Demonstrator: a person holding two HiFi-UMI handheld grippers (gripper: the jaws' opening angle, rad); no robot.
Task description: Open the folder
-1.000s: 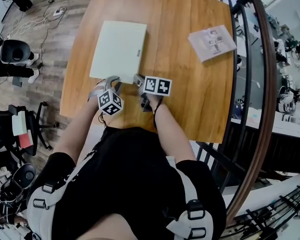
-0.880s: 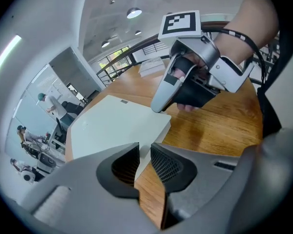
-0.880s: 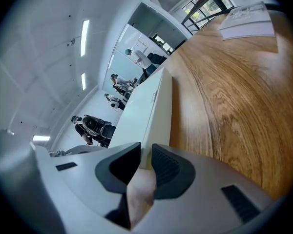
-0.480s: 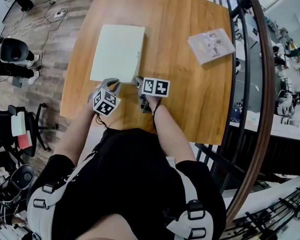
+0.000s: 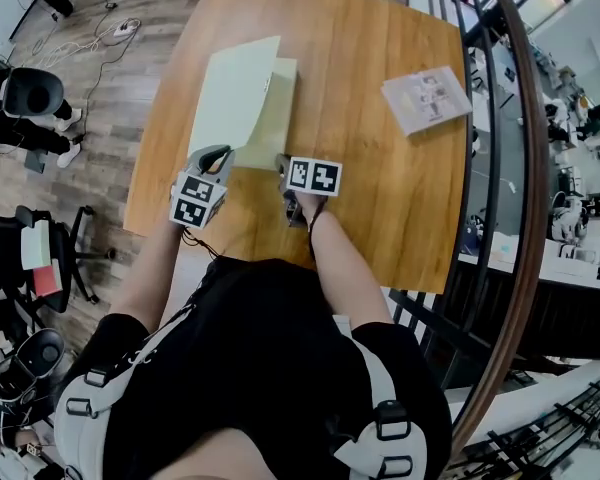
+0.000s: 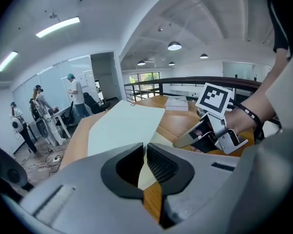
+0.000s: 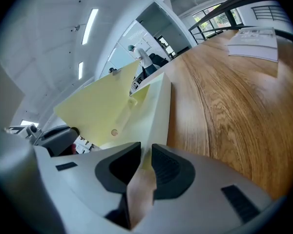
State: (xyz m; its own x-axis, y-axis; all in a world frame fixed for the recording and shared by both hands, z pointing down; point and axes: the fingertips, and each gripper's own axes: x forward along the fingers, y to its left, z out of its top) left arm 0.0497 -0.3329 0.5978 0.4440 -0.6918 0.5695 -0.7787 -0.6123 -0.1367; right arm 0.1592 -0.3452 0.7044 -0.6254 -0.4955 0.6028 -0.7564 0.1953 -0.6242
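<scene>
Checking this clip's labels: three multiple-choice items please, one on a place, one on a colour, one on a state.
1. Where is the booklet? A on the floor; B on the wooden table, right of the folder; C on a chair.
2. What colour is the folder? A red; B black; C pale green.
3. How is the folder's front cover? A lying shut; B raised at an angle; C torn off.
Answers: B, bare wood separates them in the head view; C, pale green there too; B, the left gripper, jaws just closed further, pinches its lifted edge.
</scene>
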